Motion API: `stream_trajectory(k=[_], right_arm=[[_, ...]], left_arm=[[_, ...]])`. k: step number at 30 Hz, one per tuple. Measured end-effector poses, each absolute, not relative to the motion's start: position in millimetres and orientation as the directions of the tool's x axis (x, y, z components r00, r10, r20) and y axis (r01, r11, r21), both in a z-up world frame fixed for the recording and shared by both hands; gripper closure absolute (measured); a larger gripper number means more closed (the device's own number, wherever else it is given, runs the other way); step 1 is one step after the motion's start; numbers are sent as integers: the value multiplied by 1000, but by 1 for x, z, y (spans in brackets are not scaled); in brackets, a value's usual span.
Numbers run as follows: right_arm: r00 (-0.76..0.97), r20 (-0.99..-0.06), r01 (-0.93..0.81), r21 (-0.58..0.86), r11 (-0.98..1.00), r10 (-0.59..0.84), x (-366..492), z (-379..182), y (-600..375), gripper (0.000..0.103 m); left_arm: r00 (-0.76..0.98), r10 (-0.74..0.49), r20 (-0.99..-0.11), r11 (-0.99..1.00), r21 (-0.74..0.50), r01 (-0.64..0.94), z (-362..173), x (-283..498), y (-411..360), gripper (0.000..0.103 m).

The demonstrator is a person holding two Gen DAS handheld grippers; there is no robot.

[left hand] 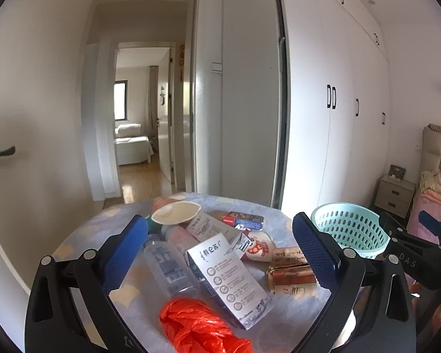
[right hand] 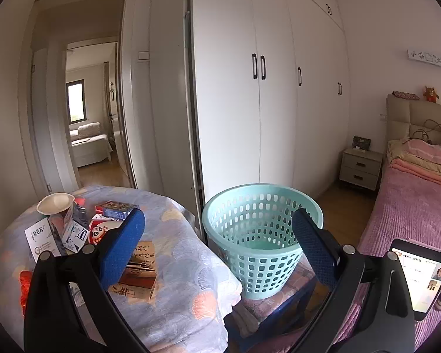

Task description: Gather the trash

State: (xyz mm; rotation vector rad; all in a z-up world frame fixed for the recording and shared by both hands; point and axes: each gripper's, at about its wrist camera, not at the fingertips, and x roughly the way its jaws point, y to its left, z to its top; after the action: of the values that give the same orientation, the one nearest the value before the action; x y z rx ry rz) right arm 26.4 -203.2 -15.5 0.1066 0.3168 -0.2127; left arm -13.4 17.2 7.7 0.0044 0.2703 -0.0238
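Step in hand: the start of collecting; nothing lifted yet. The next move likely calls for lowering one pair of tongs onto a single piece and closing on it.

- Left gripper (left hand: 220, 250): blue-padded fingers spread wide, empty, framing the litter at lower centre.
- Crumpled red plastic bag (left hand: 200, 328): bottom centre, nearest, between the fingers.
- White printed cardboard box (left hand: 229, 276): just above the bag, a clear plastic bottle (left hand: 169, 264) touching its left side.
- Copper-coloured drink can (left hand: 291, 278): just inside the right finger.
- White paper cup (left hand: 176, 211): farther, upper part of the heap.
- Right gripper (right hand: 219, 241): fingers spread wide, empty, framing the pale-green perforated plastic basket (right hand: 261, 235), which appears empty, at centre frame beside the cloth-covered round table (right hand: 179, 264).
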Motion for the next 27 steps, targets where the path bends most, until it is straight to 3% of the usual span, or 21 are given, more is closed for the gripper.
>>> stream_trajectory(k=[27], right_arm=[[931,-334,175,58,983,-146,33,-20,-189,9]], left_arm=[[956,4,-295,999,-51,-19,0,-14,44,7]])
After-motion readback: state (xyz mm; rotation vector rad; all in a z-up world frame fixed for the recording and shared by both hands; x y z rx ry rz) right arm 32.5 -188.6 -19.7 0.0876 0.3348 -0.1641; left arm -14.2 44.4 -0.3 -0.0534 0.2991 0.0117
